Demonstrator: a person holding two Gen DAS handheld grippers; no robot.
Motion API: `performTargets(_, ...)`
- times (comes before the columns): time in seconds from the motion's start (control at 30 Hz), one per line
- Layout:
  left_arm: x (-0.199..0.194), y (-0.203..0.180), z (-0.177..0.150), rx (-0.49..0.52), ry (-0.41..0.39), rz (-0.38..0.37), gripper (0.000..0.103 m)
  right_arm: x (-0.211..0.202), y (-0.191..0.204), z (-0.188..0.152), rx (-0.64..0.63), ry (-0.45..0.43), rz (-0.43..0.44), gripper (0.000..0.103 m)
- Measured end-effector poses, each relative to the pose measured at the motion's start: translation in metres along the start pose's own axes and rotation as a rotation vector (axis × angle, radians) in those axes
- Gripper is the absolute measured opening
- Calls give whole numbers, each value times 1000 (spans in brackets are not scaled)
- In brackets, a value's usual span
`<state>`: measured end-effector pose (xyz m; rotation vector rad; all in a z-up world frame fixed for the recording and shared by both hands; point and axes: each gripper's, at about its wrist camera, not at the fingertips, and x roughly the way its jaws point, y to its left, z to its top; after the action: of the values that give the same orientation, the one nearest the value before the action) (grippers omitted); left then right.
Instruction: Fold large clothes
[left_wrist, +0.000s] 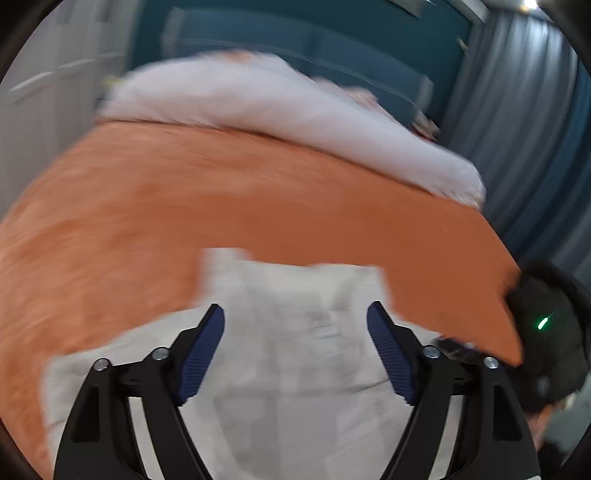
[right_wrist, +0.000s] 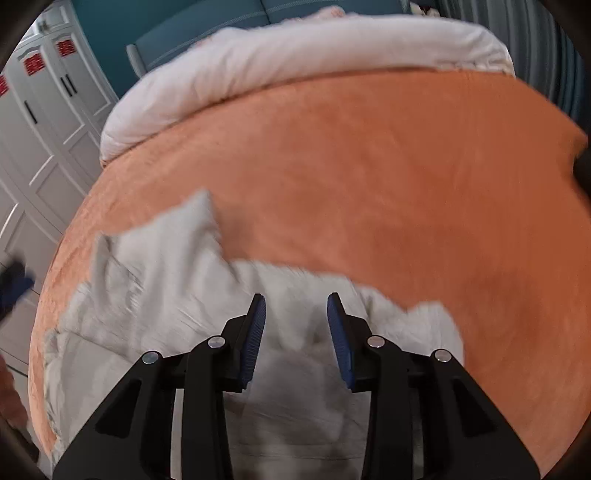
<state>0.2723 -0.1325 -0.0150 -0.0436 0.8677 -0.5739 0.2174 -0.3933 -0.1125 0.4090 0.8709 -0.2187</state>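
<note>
A pale grey-white garment lies spread on an orange bed cover. My left gripper is open above the garment, nothing between its blue pads. In the right wrist view the same garment lies crumpled near the bed's front edge on the orange cover. My right gripper is open over the garment's bunched part, holding nothing. Both views are motion blurred.
A white duvet is rolled up at the head of the bed, before a teal headboard. White wardrobe doors stand at left. Grey curtains hang at right. The other gripper's black body shows at the bed's right edge.
</note>
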Motion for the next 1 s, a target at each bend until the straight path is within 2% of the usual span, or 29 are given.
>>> performTargets(0.07,36,-26,5,43,53,15,76,0,1,-6,-19,-2,5,29)
performTargets(0.13,80,-50,-1,96,122,48,60,-1,12,-4,-66,0,40,20)
performTargets(0.17,99,-55,-6,116,154,83,56,3,14,-6,-93,14,22,16)
performTargets(0.2,120,-56,-15,145,174,161,54,7,8,-8,-114,32,-15,13)
performTargets(0.23,129,-54,-22,172,148,225,59,11,0,-9,-122,54,-38,4)
performTargets(0.27,133,-50,-26,172,135,236,59,12,-11,-11,-113,64,-46,0)
performTargets(0.37,130,-44,-30,144,101,216,59,-5,-51,-13,-9,60,-6,0)
performTargets(0.43,116,-41,-28,132,79,209,58,-18,-47,-12,7,52,-16,0)
performTargets(0.47,105,-41,-25,122,59,208,58,-29,-40,-9,-1,30,-15,5)
performTargets(0.5,86,-40,-22,108,29,191,58,-43,-29,-5,-16,0,-2,5)
performTargets(0.57,43,-28,-21,81,-23,167,68,-67,1,7,-60,-45,45,5)
performTargets(0.6,29,-20,-20,68,-39,186,73,-77,14,9,-83,-57,73,5)
performTargets(0.67,0,10,-25,16,-56,231,73,-88,54,15,-152,-57,170,5)
performTargets(0.73,-21,58,-33,-63,-42,299,73,-84,114,11,-253,-3,299,6)
performTargets(0.77,-27,88,-40,-100,-28,363,72,-75,141,9,-278,21,347,6)
performTargets(0.8,-26,107,-42,-118,-11,397,70,-61,169,2,-315,57,395,6)
performTargets(0.87,-18,146,-52,-162,65,448,66,-19,220,-13,-374,166,432,6)
performTargets(0.93,-7,170,-67,-177,115,470,64,25,253,-26,-391,274,425,6)
performTargets(1.0,6,173,-84,-87,116,551,67,61,275,-36,-458,339,366,2)
